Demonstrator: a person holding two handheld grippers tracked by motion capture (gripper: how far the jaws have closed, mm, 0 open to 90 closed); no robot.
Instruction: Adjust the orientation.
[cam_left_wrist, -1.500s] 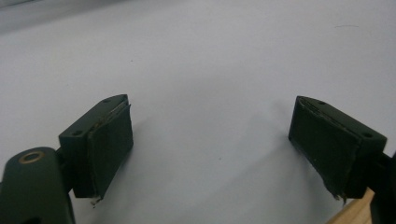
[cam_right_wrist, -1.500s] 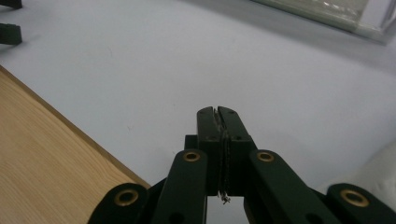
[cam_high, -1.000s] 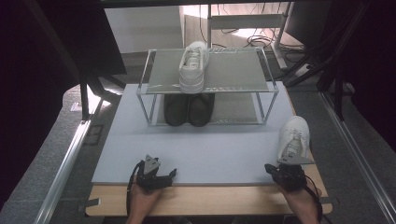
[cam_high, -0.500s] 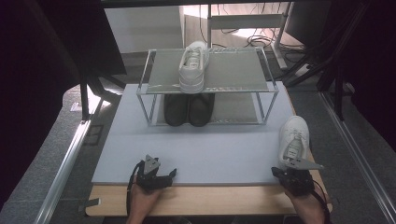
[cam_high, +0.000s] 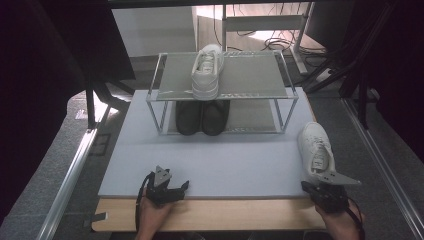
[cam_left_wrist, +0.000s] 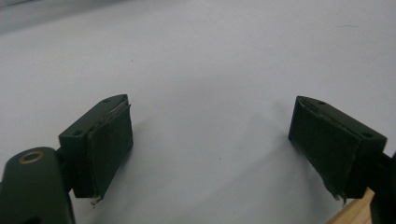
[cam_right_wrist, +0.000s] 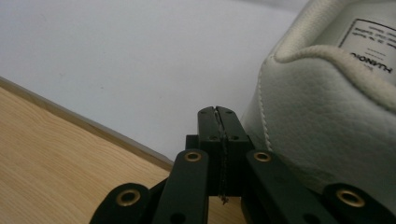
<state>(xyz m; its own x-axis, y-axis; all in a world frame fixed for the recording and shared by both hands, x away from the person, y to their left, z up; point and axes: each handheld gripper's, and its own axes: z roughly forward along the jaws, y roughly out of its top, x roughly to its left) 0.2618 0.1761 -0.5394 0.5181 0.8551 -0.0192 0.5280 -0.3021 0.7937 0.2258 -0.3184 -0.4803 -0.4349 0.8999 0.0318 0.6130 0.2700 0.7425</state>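
1. While the right gripper (cam_high: 314, 187) is seen at the near edge of the mat (cam_high: 225, 160), its jaws are pressed together with nothing held between them.
2. The white sneaker (cam_right_wrist: 336, 116) is found just beside its tips, heel toward the gripper.
3. The left gripper (cam_left_wrist: 210, 140) is kept wide open over bare mat, well apart from the sneaker.

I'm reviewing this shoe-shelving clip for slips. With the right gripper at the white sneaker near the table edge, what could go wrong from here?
1. The right gripper is shut beside the heel of the white sneaker, so advancing may push the shoe rather than grasp it.
2. That sneaker lies near the right edge of the grey mat; a sideways nudge could slide it off.
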